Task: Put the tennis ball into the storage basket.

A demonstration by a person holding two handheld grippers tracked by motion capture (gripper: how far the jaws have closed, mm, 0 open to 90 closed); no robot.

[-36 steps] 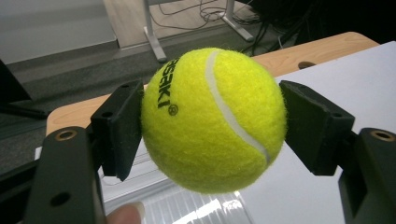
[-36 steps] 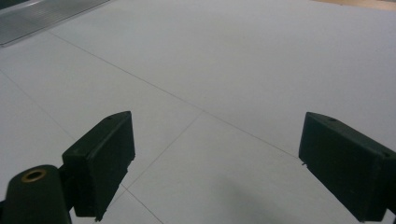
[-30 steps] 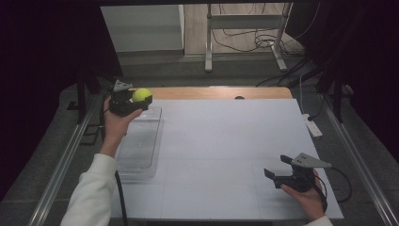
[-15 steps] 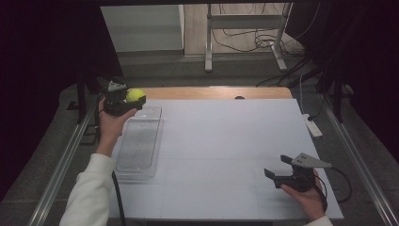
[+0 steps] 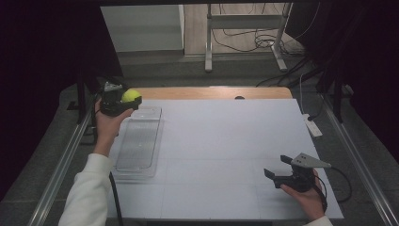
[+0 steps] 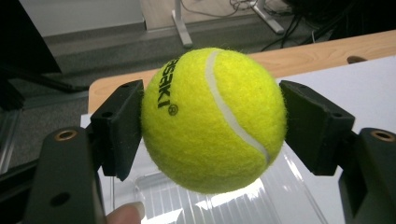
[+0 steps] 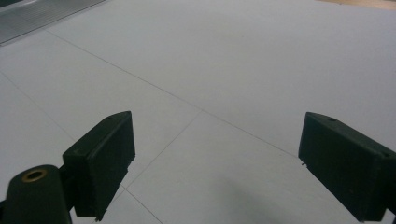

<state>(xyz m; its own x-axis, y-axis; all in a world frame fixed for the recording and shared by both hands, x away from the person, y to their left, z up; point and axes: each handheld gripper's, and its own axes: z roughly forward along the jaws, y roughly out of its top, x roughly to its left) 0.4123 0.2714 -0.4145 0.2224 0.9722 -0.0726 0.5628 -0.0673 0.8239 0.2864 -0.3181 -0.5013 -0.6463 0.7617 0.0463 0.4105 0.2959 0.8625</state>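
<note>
A yellow tennis ball (image 5: 131, 96) (image 6: 213, 120) is clamped between the jaws of my left gripper (image 5: 129, 100) (image 6: 212, 126), held in the air over the far end of a clear plastic tray (image 5: 139, 138) (image 6: 261, 203) at the table's left side. My right gripper (image 5: 278, 166) (image 7: 215, 168) stands open low over the white table near the front right corner, with nothing between its jaws.
The white table sheet (image 5: 226, 141) spans the middle, with a wooden strip (image 5: 211, 92) along the far edge. A white power strip (image 5: 312, 126) lies off the right edge. Metal rails run along both sides, and cables lie on the floor beyond.
My left gripper has carried the ball a little toward the far left, away from the tray's middle. The right gripper has stayed put.
</note>
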